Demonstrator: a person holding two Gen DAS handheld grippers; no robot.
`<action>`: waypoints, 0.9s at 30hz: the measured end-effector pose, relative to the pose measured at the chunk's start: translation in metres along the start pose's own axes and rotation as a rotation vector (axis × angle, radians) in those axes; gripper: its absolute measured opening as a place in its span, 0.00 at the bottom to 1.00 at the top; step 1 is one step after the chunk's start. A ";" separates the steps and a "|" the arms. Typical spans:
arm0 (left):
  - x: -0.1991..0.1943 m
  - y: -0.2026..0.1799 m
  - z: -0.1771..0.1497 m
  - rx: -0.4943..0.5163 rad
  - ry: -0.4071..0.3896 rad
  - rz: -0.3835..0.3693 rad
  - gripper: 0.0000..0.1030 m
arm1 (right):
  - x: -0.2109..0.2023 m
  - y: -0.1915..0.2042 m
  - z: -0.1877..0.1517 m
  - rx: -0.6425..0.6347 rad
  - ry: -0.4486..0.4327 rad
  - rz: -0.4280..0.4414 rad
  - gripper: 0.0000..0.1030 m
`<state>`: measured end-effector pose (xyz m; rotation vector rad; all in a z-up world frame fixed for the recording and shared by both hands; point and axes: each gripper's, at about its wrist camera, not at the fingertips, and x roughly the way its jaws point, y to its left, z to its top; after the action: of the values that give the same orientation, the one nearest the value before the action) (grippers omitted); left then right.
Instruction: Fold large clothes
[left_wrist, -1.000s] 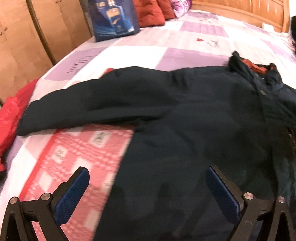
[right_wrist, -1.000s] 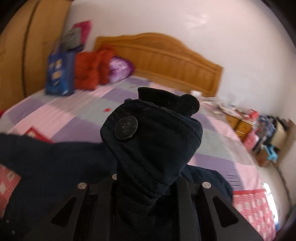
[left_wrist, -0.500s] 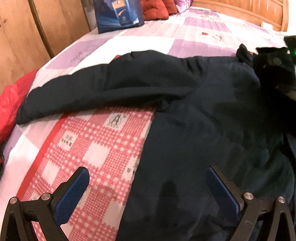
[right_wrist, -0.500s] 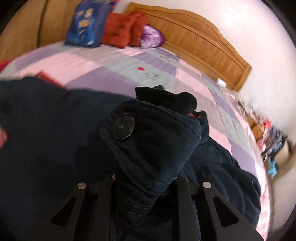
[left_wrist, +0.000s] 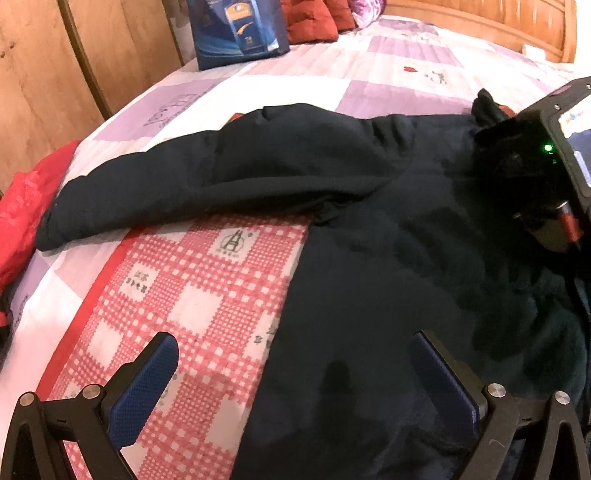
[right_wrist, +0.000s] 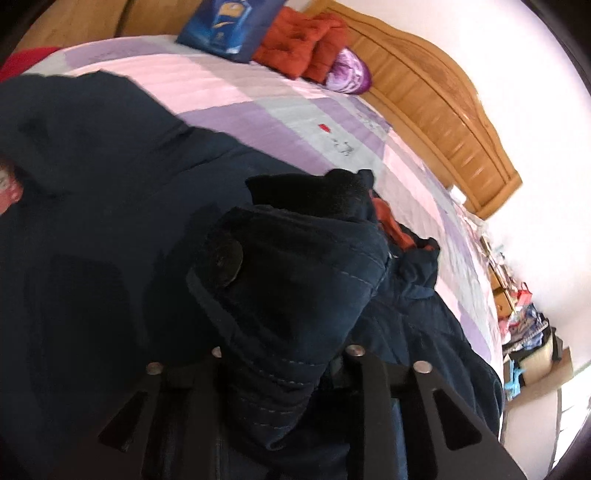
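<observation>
Dark navy jacket (left_wrist: 388, 258) lay spread on the bed (left_wrist: 388, 74). Right gripper (right_wrist: 284, 354) had its jaws just opening, sleeve cuff (right_wrist: 288, 280) between them, grip unclear. Left gripper (left_wrist: 295, 376) stood wide apart, empty, above the hem. Best: let the cuff drop flat across the chest, then smooth.

Warm indoor light, fisheye-curved edges, soft blur, overexposed glare at right.

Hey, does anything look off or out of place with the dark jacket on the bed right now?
Mostly tidy. The dark jacket lies spread on the bed, one sleeve stretched out sideways, not yet folded. The other cuff sits bunched between the right gripper's jaws, which have just been opening. The left gripper is open and empty.
</observation>
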<state>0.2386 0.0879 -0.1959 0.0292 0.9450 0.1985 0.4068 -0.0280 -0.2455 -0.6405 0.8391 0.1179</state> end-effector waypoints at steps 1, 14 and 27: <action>-0.001 -0.002 0.000 0.006 -0.002 0.000 1.00 | -0.002 -0.001 0.002 0.017 -0.001 0.042 0.54; 0.002 -0.034 0.012 0.039 -0.005 -0.008 1.00 | -0.068 -0.083 -0.006 0.352 -0.170 0.353 0.75; 0.042 -0.181 0.126 0.090 -0.103 -0.184 1.00 | -0.004 -0.262 -0.153 0.578 0.078 -0.031 0.75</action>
<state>0.3930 -0.0747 -0.1758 0.0347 0.8483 -0.0157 0.3937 -0.3261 -0.1919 -0.1139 0.8857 -0.1766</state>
